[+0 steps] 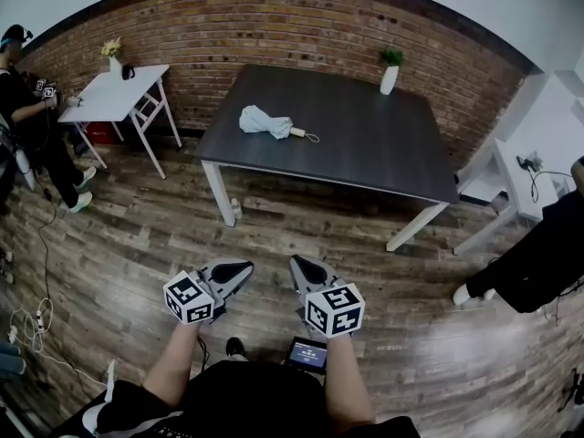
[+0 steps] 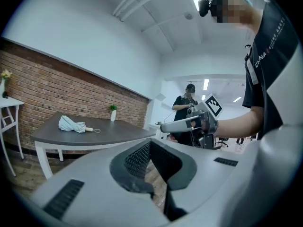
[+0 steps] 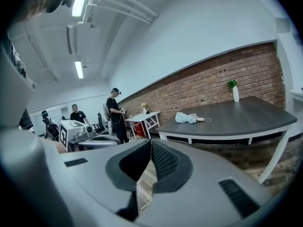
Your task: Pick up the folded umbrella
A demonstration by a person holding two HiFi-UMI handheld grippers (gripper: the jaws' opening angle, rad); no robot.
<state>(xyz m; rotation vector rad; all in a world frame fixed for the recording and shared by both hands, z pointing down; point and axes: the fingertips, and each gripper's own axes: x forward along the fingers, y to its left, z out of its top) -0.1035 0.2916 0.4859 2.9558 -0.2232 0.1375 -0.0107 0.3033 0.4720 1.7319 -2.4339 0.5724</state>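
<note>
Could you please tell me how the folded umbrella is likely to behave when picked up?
The folded umbrella looks loosely bundled, so its fabric would probably squash and shift. Its handle seems stiffer. The wrist loop will likely dangle.

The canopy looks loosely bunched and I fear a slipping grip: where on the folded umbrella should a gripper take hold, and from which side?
Probably take the folded umbrella at its narrower end, beside the handle, from above, straddling it crosswise. It lies flat on the dark table, so nothing gets underneath, and the fabric there looks tighter than the puffed other end.
</note>
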